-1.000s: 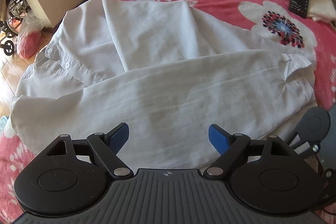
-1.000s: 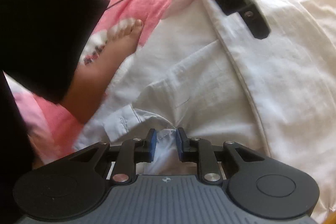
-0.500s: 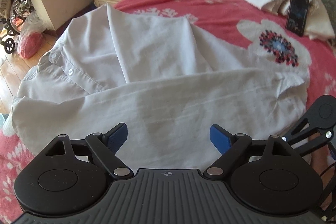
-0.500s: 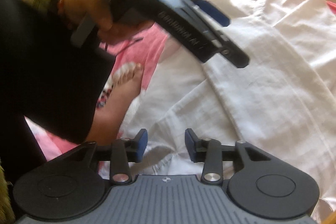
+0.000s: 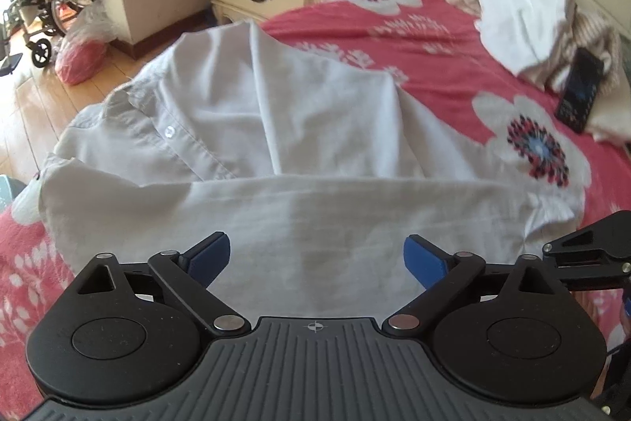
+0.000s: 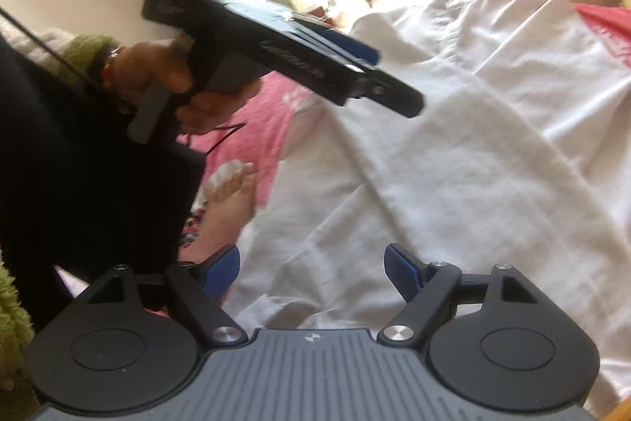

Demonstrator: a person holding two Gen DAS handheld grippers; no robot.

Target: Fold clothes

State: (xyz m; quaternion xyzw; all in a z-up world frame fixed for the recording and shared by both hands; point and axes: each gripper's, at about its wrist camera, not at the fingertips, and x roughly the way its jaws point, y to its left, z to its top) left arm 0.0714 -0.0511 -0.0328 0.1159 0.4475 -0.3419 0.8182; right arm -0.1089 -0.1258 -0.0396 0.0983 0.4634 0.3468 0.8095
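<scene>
White shirt [image 5: 244,129] on bed | both claws wide, empty | foot [image 6: 232,200], probably, right view only

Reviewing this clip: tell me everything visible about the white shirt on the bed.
The white shirt is a thin, woven-looking button-up, lying mostly flat on the red floral bedspread at its edge. A collar and one button show at left; a long panel, seemingly a sleeve, is folded across the near part, its cuff at right. Creased, partly folded. Both grippers, left gripper and right gripper, hover open above it, neither gripping it.
</scene>
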